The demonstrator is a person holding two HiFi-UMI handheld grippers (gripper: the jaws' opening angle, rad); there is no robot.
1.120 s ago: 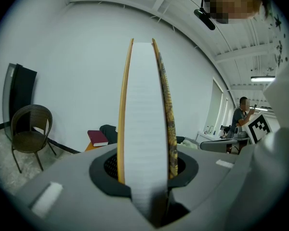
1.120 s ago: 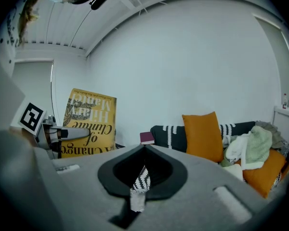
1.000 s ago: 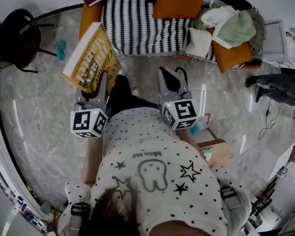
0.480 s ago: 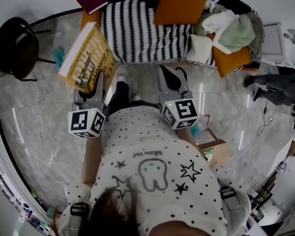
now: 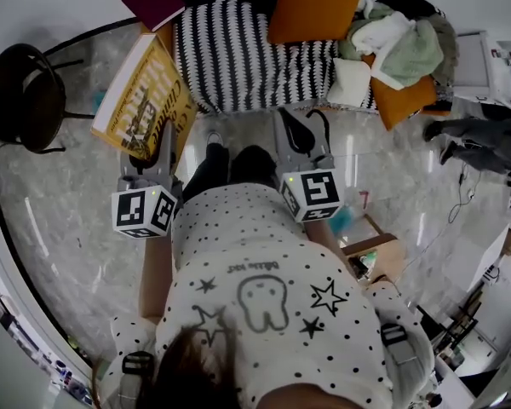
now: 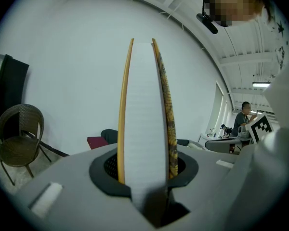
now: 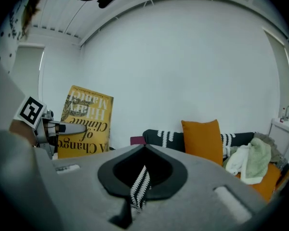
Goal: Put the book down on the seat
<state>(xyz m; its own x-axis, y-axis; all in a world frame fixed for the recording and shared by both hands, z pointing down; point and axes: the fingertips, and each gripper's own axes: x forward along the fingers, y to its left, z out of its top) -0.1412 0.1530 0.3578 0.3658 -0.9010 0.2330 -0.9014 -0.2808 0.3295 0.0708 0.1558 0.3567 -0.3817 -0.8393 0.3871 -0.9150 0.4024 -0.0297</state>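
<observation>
Seat: orange sofa with a black-and-white striped knit throw (image 5: pixel 238 54). The large yellow hardback book (image 5: pixel 140 100) hangs tilted off the sofa's left front corner, above the floor and clear of the sofa. Your left gripper (image 5: pixel 157 147), just before that corner, is clamped on the book's lower edge, cover and pages between the jaws. Your right gripper (image 5: pixel 300 139), before the sofa's front edge, has its jaws together on nothing.

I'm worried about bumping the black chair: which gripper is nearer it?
Left. The left gripper, clamped on the yellow book, is just right of the black chair in the head view; the right gripper sits further right, past the person's legs.
</observation>
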